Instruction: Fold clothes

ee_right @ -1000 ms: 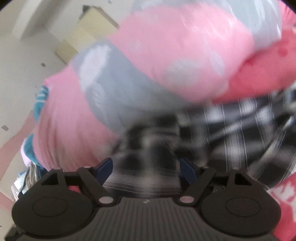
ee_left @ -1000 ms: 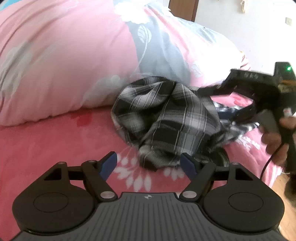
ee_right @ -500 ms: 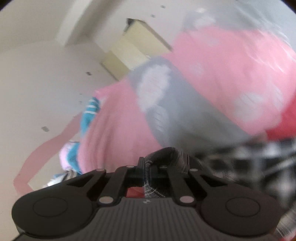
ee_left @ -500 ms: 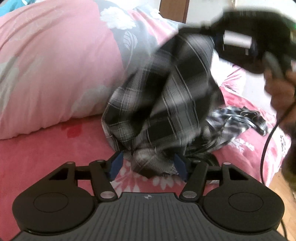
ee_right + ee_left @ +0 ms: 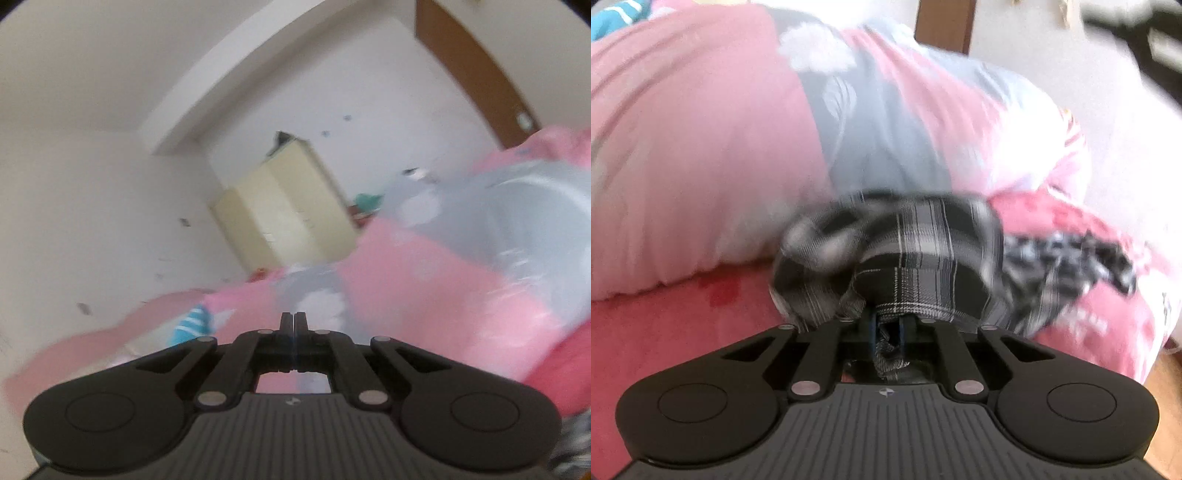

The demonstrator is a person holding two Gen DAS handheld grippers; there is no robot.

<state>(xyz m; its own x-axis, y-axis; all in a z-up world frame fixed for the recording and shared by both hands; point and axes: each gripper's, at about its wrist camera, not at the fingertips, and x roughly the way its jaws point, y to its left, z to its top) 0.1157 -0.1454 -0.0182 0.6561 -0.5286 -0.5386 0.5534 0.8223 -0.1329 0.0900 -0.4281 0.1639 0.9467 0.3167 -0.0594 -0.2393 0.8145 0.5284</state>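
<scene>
A black-and-white plaid garment [image 5: 923,258] lies bunched on the red bed sheet [image 5: 665,332], blurred by motion. My left gripper [image 5: 888,325] is closing its jaws on the garment's near edge, and a fold of plaid hangs pinched between the blue pads. My right gripper [image 5: 294,319] is shut, held high and pointing level toward the room, with no cloth visible between its fingers. In the left wrist view it is a dark blur [image 5: 1145,40] at the top right. A scrap of plaid [image 5: 570,456] shows at the lower right corner of the right wrist view.
A bulky pink and grey floral duvet [image 5: 701,147] is piled behind the garment. A cream wardrobe [image 5: 284,214] stands against the white wall, with a brown door frame [image 5: 472,66] to its right. The bed's right edge drops to a wooden floor [image 5: 1167,387].
The left jaws have shut on the garment's near edge. The right gripper closed on plaid cloth and rose; now it points at the room with no cloth seen in it.
</scene>
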